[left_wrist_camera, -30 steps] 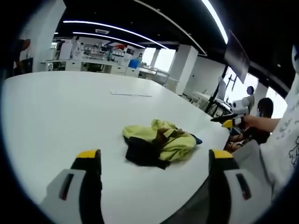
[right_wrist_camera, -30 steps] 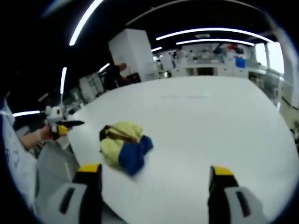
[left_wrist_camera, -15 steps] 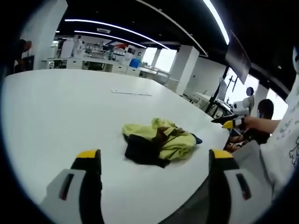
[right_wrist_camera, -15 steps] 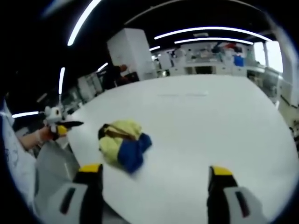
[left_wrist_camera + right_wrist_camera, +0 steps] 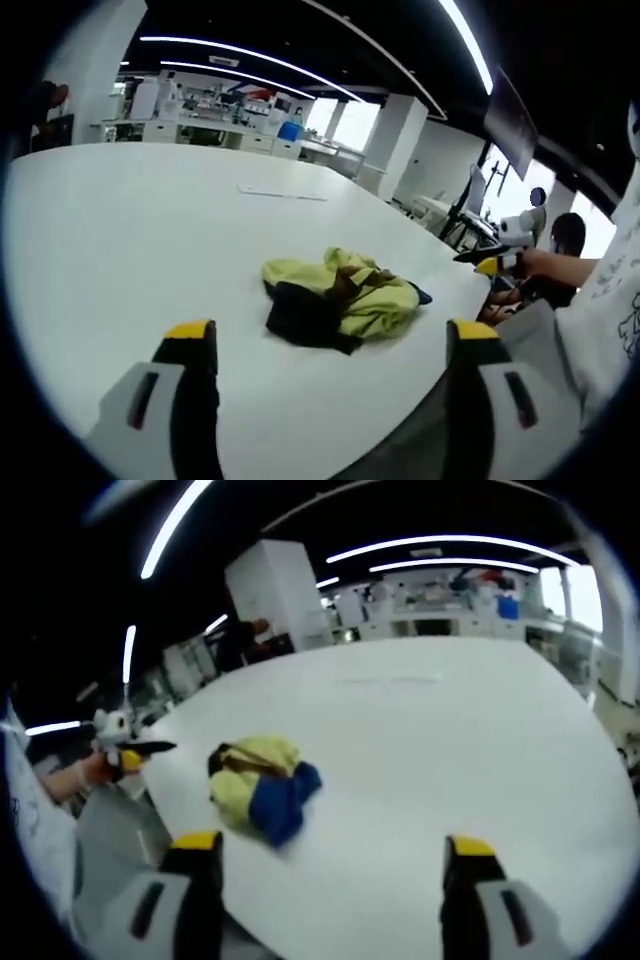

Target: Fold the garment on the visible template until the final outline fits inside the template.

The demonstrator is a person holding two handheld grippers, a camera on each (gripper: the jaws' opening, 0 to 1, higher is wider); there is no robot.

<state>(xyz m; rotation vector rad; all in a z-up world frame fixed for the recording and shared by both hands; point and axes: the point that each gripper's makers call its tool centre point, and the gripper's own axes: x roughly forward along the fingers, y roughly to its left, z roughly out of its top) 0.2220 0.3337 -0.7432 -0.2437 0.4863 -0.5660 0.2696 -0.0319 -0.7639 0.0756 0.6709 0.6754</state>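
Long white ceiling light strips glow against a dark ceiling, well beyond both tongs, and windows past them blow out to white. The broad matte white table is evenly bright, with soft shadows close under things. Fisheye bending curves the edges. The right gripper view is softer, slightly blurred.

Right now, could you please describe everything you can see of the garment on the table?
The garment is a crumpled heap of soft cloth, unfolded, lying on the white table near its edge. It is mostly yellow-green. A darker patch looks black in the left gripper view and blue in the right gripper view. Nothing touches it but the table.
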